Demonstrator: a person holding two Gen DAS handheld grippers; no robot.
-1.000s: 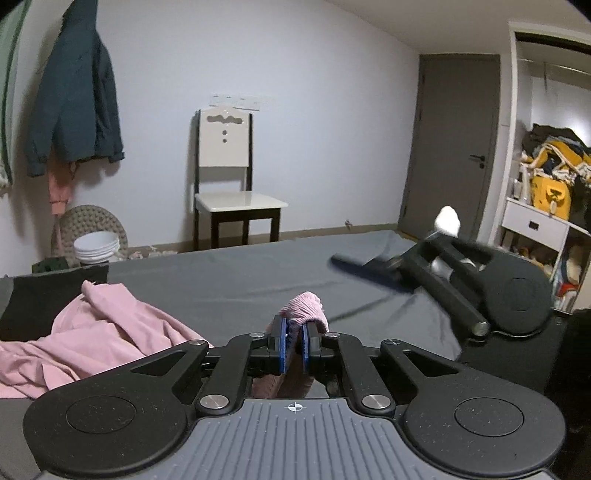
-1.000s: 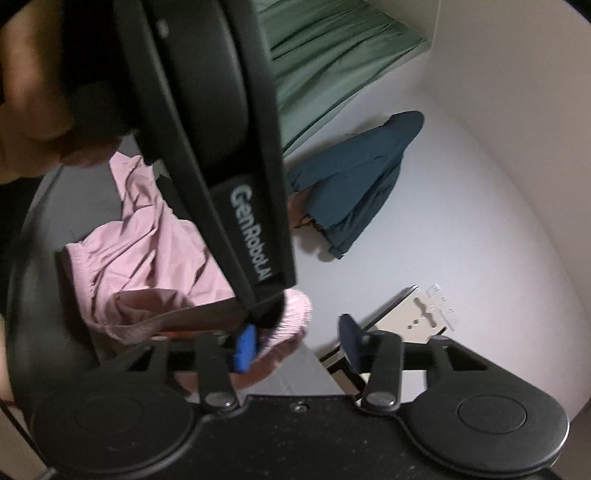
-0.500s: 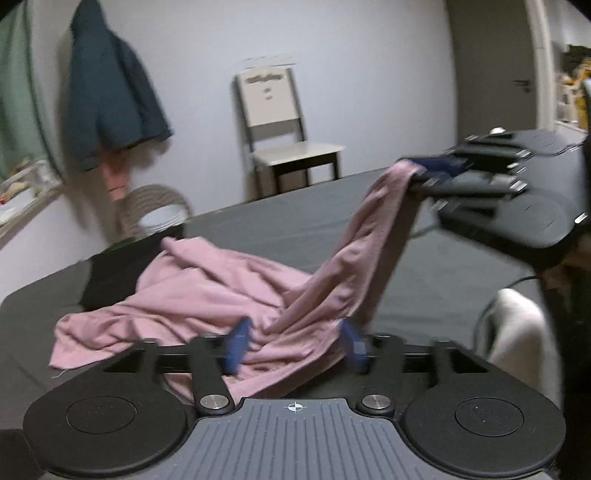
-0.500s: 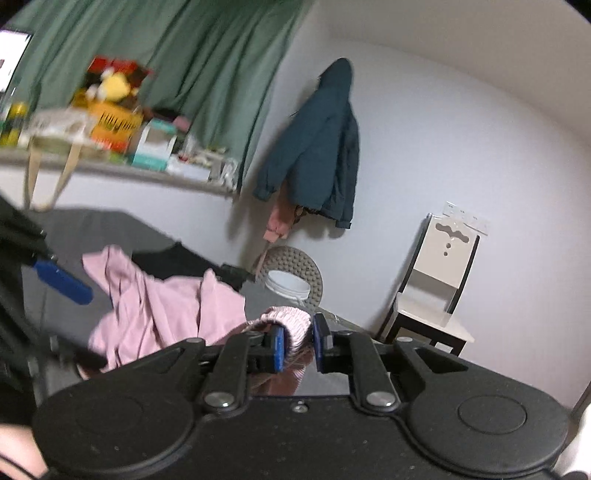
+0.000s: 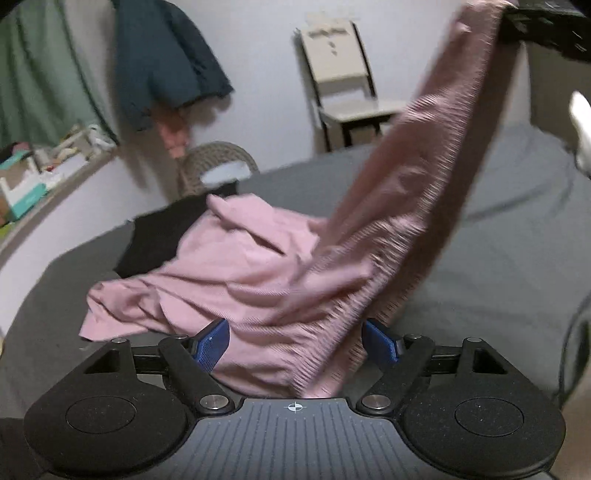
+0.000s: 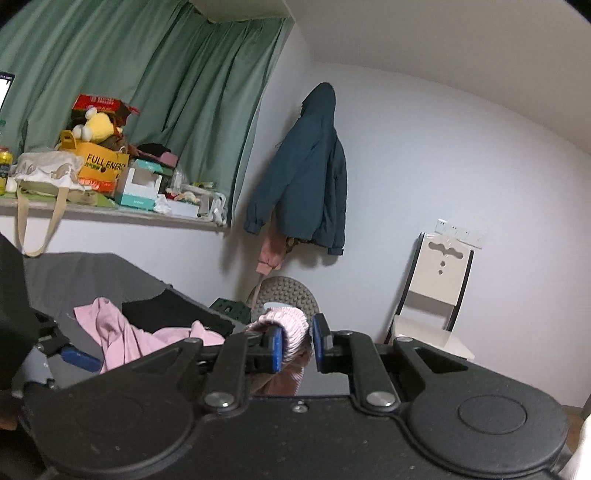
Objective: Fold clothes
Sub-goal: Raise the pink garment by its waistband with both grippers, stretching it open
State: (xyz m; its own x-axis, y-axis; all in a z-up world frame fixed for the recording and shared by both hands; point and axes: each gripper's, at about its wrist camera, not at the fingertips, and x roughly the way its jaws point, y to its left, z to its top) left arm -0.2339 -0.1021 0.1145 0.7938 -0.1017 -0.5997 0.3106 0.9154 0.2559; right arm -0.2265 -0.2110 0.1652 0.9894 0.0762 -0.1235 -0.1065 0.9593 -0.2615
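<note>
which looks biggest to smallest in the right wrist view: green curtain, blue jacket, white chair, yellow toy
1. Green curtain, by far the largest.
2. Blue jacket.
3. White chair, partly hidden by the right gripper, so its rank against the jacket is unsure.
4. Yellow toy, smallest.

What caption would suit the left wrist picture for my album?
Open left gripper beneath a pink garment stretched up from the grey bed by the right gripper.
</note>
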